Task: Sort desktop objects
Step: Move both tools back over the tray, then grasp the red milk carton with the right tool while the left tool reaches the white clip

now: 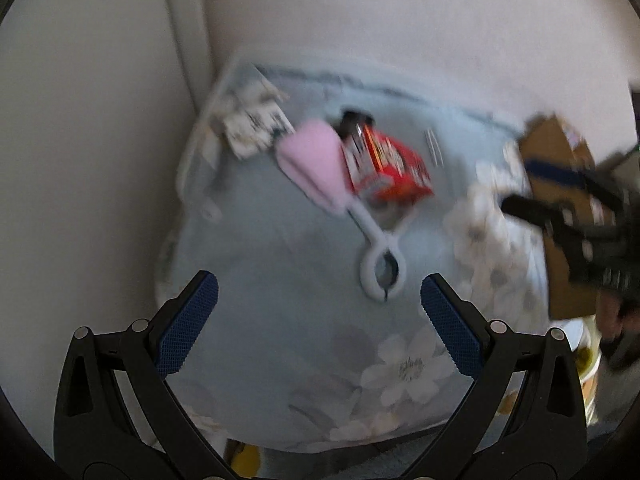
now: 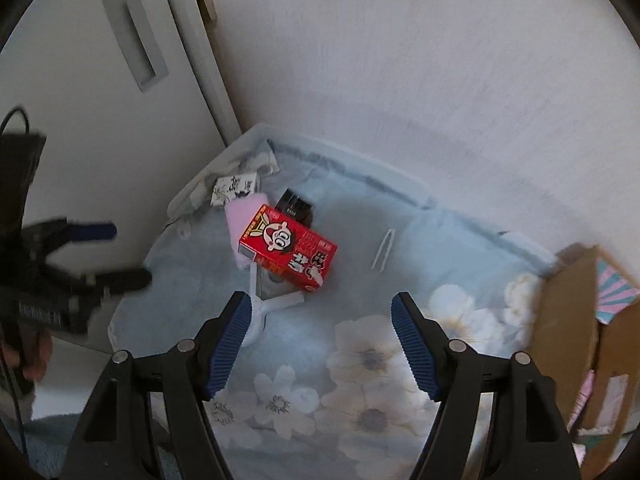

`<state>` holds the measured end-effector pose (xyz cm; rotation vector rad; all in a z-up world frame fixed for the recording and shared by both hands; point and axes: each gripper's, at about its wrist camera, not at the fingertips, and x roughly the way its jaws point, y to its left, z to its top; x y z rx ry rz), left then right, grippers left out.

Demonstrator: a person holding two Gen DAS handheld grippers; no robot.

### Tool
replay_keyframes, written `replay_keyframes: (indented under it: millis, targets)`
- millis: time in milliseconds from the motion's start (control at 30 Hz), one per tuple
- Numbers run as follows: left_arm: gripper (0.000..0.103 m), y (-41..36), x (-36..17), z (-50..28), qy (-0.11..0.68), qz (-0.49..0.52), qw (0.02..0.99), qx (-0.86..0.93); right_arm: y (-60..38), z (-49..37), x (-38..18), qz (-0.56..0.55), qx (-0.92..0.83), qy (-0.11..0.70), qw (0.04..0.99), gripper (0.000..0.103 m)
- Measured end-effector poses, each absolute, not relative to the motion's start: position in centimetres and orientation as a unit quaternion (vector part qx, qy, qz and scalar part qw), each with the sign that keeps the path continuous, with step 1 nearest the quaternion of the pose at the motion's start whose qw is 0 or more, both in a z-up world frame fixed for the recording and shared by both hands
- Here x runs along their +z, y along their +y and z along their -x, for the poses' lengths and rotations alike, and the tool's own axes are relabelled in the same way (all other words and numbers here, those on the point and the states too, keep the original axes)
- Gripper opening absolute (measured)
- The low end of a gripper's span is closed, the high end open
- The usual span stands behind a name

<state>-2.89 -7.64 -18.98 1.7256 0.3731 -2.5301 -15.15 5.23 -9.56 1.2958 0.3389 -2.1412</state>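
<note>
A red milk carton (image 2: 288,254) (image 1: 388,166) lies on the flowered tablecloth (image 2: 360,360), partly over a pink lint roller (image 1: 314,162) (image 2: 240,220) with a white looped handle (image 1: 380,260). A small black box (image 2: 296,206) (image 1: 354,122) rests behind the carton. White tweezers (image 2: 383,250) lie to the right. My left gripper (image 1: 320,300) hangs open above the cloth, near the roller's handle loop, nothing between its blue pads. My right gripper (image 2: 322,320) is open too, just in front of the carton. Each gripper shows at the edge of the other's view.
A brown cardboard box (image 2: 568,340) (image 1: 560,184) stands at the table's right end. Patterned white packets (image 2: 234,186) (image 1: 256,124) lie in the far left corner. A white wall and a door (image 2: 120,80) close off the back. A hand (image 2: 24,356) holds the left gripper.
</note>
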Motion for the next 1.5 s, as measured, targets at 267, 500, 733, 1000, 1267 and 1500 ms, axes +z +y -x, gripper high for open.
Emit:
replay_keyframes:
  millis: [267,500,733,1000,1267,1500]
  targets:
    - [0.101,-3.8,-22.9,4.7,0.12,-0.561,-0.018,-0.819,2.2,19.1,-12.9,-0.5,-0.74,0.242,0.38,0.068]
    - [0.097,-1.7,-25.0,6.2,0.092,-0.558,-0.005,-0.825,-0.3,20.7,-15.1,-0.49,-0.657,0.326,0.472,0.068]
    - [0.086,-0.4,-25.6,6.5,0.051,-0.552,0.026,-0.832,-2.1,20.9,-16.3,-0.459,-0.631,0.356,0.514,0.068]
    - [0.061,1.0,-26.1,6.6,0.027,-0.553,0.039,-0.832,-3.1,20.2,-17.5,-0.431,-0.619,0.384,0.533,0.068]
    - [0.06,1.5,-26.1,6.6,0.03,-0.55,0.029,-0.834,-3.7,20.2,-18.8,-0.44,-0.605,0.387,0.54,0.067]
    - [0.073,2.5,-26.0,6.8,0.03,-0.555,0.03,-0.831,-3.7,20.7,-18.6,-0.446,-0.614,0.364,0.54,0.054]
